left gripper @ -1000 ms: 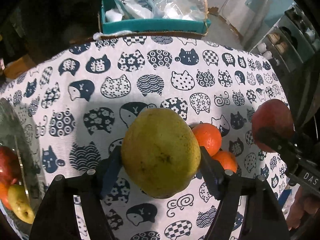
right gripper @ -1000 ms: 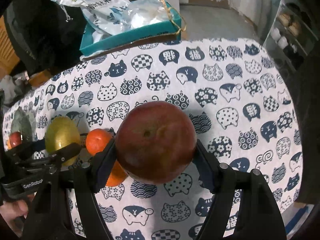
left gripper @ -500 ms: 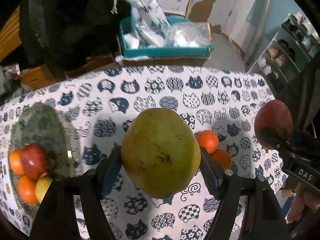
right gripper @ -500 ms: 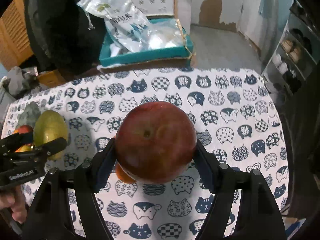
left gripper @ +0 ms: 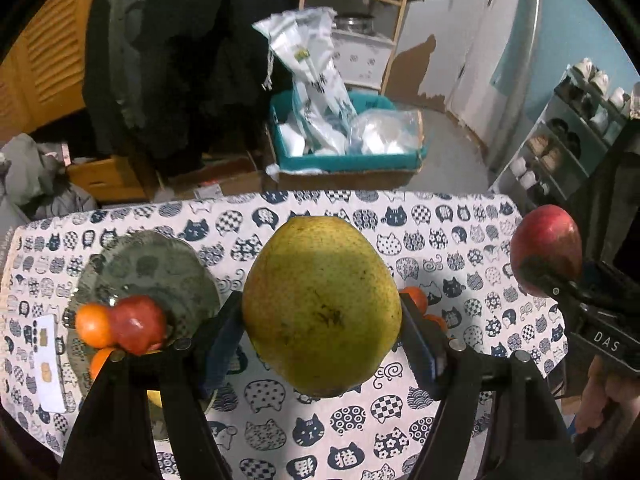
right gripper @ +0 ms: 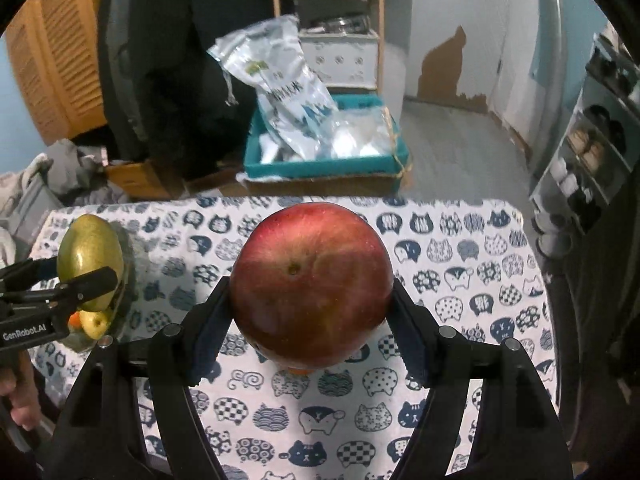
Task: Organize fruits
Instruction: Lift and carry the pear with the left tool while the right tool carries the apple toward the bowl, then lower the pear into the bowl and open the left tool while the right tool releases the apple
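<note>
Above the cat-print worktop [left gripper: 460, 240], a yellow-green pear [left gripper: 322, 306] is held in the left tool [left gripper: 322, 320] and a red apple [right gripper: 311, 282] is clamped in the right tool [right gripper: 311, 308]. Left of the left tool, a glass plate [left gripper: 160, 264] is already loaded with an apple and oranges. Behind the pear, two oranges [left gripper: 416, 300] are left on the cloth, so the sorting is judged partly done.

Tablecloth [left gripper: 460, 240] bare right of the fruit-crowded glass plate [left gripper: 152, 264]; 2 oranges [left gripper: 416, 298] centre
</note>
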Demonstrator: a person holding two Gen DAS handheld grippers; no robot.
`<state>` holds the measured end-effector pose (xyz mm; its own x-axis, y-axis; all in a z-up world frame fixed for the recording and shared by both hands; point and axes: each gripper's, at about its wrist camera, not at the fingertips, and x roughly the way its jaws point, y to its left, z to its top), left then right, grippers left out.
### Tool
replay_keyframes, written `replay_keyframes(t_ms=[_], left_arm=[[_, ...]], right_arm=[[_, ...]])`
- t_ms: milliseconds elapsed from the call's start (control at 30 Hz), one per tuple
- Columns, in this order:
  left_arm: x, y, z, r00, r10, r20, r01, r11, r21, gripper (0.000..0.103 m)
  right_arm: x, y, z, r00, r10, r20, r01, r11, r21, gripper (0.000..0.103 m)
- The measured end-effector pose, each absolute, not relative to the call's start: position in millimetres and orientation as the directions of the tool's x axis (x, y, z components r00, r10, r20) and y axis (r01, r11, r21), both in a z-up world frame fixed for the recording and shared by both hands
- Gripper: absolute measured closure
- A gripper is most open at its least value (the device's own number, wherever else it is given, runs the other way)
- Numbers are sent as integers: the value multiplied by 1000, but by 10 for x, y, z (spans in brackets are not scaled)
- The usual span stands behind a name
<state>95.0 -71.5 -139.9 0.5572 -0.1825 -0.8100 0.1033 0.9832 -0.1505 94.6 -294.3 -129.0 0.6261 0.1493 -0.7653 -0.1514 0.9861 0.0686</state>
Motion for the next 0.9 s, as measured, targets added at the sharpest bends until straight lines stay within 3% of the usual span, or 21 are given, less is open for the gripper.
replay_keyframes(t_ms=[500,900], left_arm=[[573,-264,-832,667,-146,-730,66,988,-138,27],[495,174,-827,686,-85,-722,-6,993,-122,27]], right_arm=[[680,-2541,-805,687,229,-690,-266,963,55,29],[693,-2111,-694,678,289,-676,-335,940,66,29]])
